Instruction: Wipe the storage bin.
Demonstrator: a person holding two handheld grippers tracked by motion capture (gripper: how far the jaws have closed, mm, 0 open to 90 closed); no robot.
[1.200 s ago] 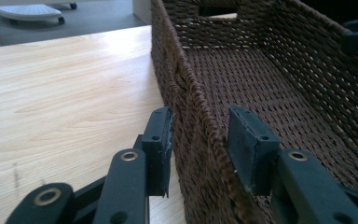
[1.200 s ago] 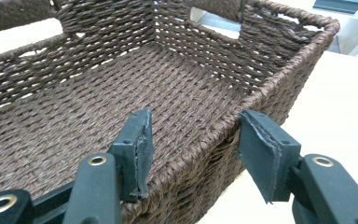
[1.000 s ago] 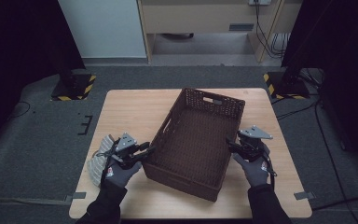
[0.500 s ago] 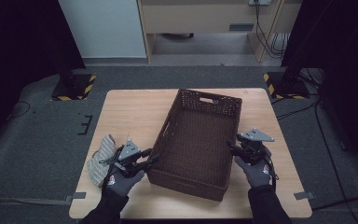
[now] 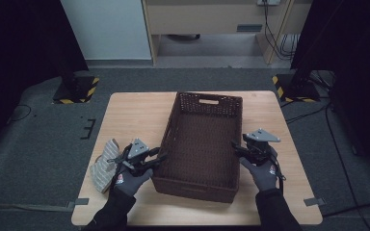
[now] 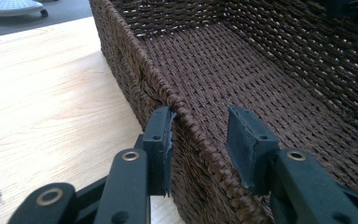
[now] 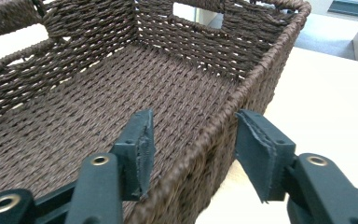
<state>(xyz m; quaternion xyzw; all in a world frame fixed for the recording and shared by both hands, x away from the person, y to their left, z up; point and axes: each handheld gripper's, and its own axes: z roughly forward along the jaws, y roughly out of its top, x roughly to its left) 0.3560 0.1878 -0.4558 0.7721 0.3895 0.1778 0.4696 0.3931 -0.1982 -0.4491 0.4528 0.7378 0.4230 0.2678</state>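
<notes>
Squared since earlier, wicker basket [image 5: 200, 144] rim sits between my open, regripping left gripper [image 6: 200, 140] and right gripper [image 7: 193, 140]; close evenly.

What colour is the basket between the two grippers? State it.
Dark brown woven wicker; the basket shows best in the right gripper view.

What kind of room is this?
Probably a lab or recording studio: a lone wooden table on grey carpet, dark curtains at both sides, and stands with yellow-and-black striped bases beside it.
</notes>
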